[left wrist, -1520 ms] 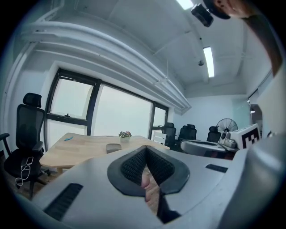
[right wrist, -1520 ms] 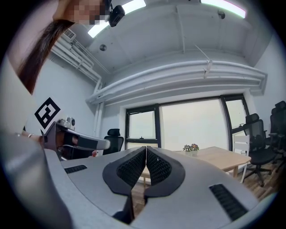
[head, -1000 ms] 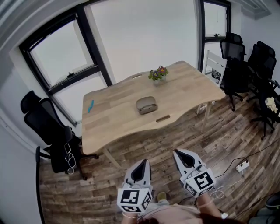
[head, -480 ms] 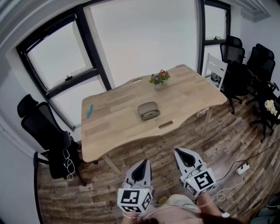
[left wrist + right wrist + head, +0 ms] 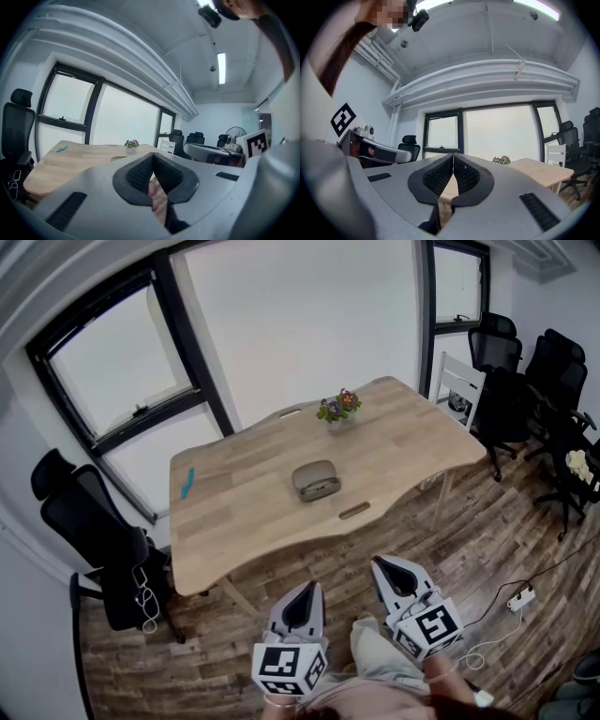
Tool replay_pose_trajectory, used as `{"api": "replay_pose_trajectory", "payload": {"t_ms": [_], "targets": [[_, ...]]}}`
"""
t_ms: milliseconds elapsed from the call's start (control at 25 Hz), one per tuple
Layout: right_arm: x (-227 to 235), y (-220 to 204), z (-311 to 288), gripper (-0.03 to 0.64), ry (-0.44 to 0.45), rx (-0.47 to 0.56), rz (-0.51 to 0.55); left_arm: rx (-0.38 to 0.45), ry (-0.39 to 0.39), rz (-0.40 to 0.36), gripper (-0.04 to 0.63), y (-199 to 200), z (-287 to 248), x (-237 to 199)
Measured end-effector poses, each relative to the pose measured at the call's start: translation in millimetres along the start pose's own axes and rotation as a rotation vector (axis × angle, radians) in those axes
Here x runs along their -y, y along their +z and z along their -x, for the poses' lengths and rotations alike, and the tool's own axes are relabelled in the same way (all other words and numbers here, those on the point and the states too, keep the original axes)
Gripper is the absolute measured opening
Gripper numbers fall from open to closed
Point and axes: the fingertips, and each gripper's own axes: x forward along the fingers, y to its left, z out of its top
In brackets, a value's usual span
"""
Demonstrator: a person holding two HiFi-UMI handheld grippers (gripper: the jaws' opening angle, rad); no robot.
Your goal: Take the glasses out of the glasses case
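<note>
On the far table, the glasses case is laid crosswise, well ahead of the closed, empty left hand-held gripper and right hand-held gripper.

Glasses case at middle of table: too small to tell what's inside. Blue thing near table's left edge: can't ID. In left gripper view my left gripper blocks the case. Chairs cropped by right frame edge.

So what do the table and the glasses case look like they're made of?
Table: light wood with a matte finish, judging by the plank lines and grain; it could be laminate. Glasses case: grey-beige with a dull finish, maybe fabric or leatherette over a hard shell; too small to tell.
</note>
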Motion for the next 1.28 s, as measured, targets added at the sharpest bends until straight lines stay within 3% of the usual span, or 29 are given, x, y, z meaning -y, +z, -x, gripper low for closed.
{"api": "replay_pose_trajectory", "payload": {"t_ms": [1280], "targets": [[94.0,-30.5,-114.9,0.000,-0.008,-0.028,-0.055,-0.048,-0.036,-0.022,0.002,16.3,-150.0,-45.5]]}}
